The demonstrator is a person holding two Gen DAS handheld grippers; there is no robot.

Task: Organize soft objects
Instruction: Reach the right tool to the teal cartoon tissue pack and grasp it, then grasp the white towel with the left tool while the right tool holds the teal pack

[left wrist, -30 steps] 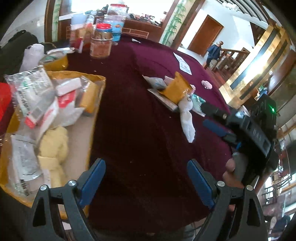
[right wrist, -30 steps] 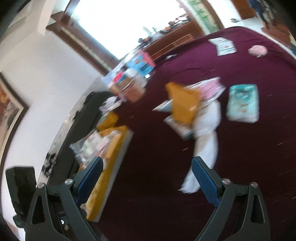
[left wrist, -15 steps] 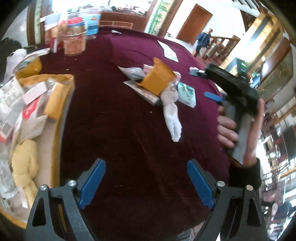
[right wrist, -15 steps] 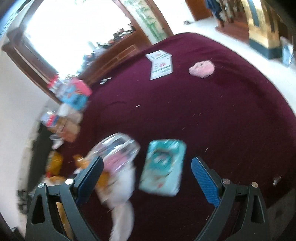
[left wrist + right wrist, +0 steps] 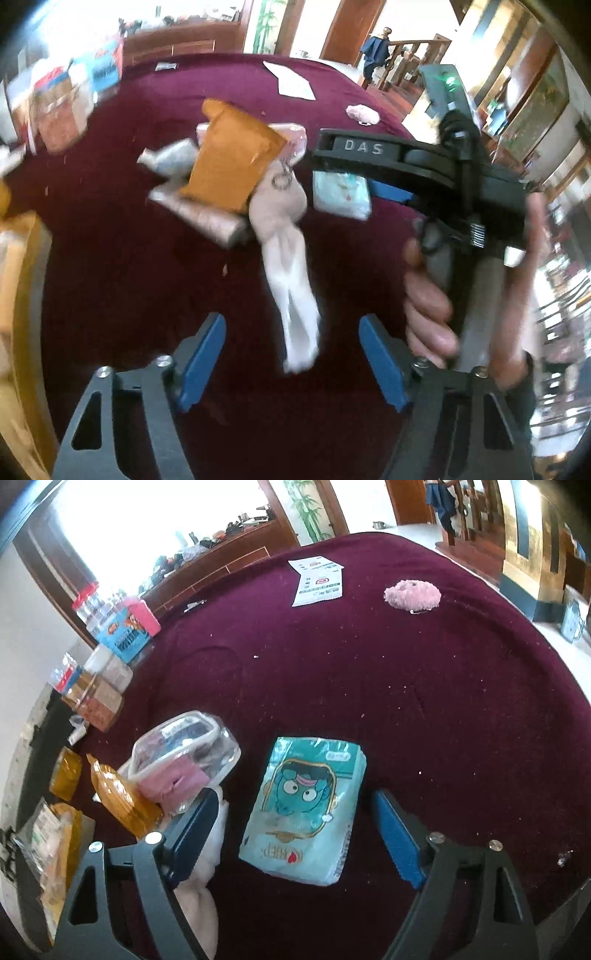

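A teal tissue pack (image 5: 306, 808) lies on the maroon tablecloth (image 5: 406, 686), between the open jaws of my right gripper (image 5: 295, 834), which is just above it. It also shows in the left wrist view (image 5: 341, 194), partly behind the right gripper's body. A white plush toy (image 5: 284, 243) lies in front of my open, empty left gripper (image 5: 291, 362). An orange packet (image 5: 232, 158) rests on a pile with a clear pouch (image 5: 184, 753). A pink fluffy item (image 5: 412, 594) lies far off.
A yellow tray (image 5: 70, 834) with packets sits at the left. Jars and a blue box (image 5: 125, 631) stand at the table's far left. A paper sheet (image 5: 317, 579) lies at the far side. The table edge curves round on the right.
My right gripper swung right and came down over the teal tissue pack. My left gripper moved closer to the white plush toy, and the tray slid out to the left edge.
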